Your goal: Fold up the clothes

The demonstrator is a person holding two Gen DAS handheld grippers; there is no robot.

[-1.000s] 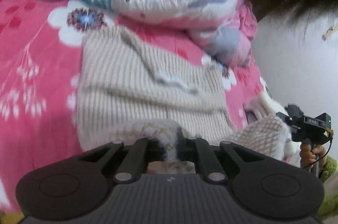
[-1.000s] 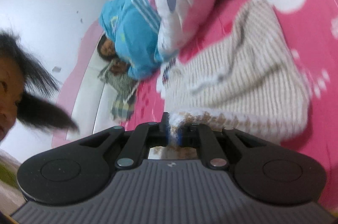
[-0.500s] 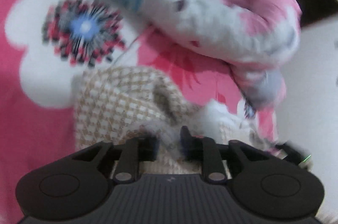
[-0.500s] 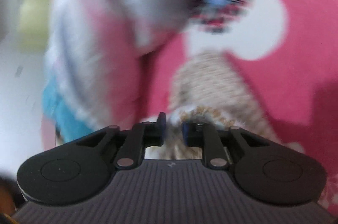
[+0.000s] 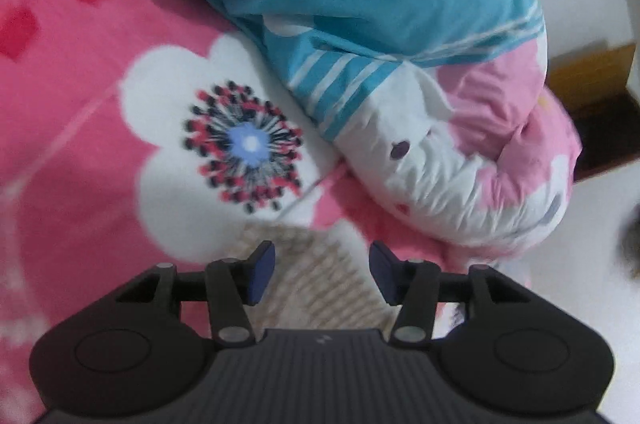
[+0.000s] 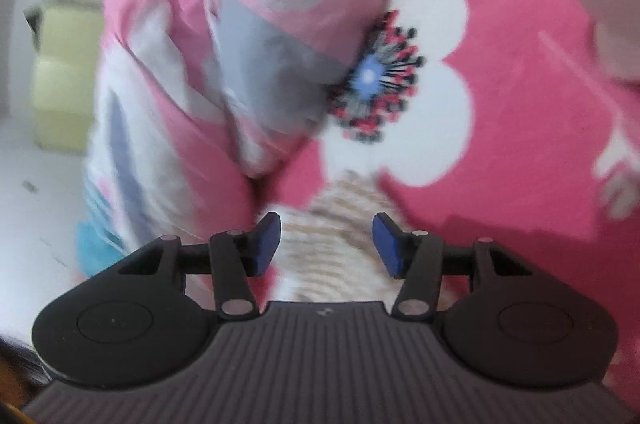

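Observation:
A beige ribbed knit garment (image 5: 316, 284) lies on the pink flowered bedsheet (image 5: 80, 144), its upper edge just past my fingers. My left gripper (image 5: 322, 274) hovers over that edge with its jaws opening; the blue pads stand apart and clear of the knit. In the right wrist view the same garment (image 6: 340, 236) shows as a blurred beige strip below my right gripper (image 6: 326, 244). Its jaws are opening too, and the pads do not press the fabric. Most of the garment is hidden under both gripper bodies.
A rolled quilt, blue, white and pink (image 5: 400, 64), lies along the bed just beyond the garment, and fills the left of the right wrist view as a pink and grey quilt (image 6: 240, 64). White floor (image 5: 600, 224) and a brown box (image 5: 592, 76) lie past the bed's edge.
Both grippers were shut on the knit's edge a second ago and carried it forward toward the quilt, folding it over. Both have since spread their jaws and let the fabric go.

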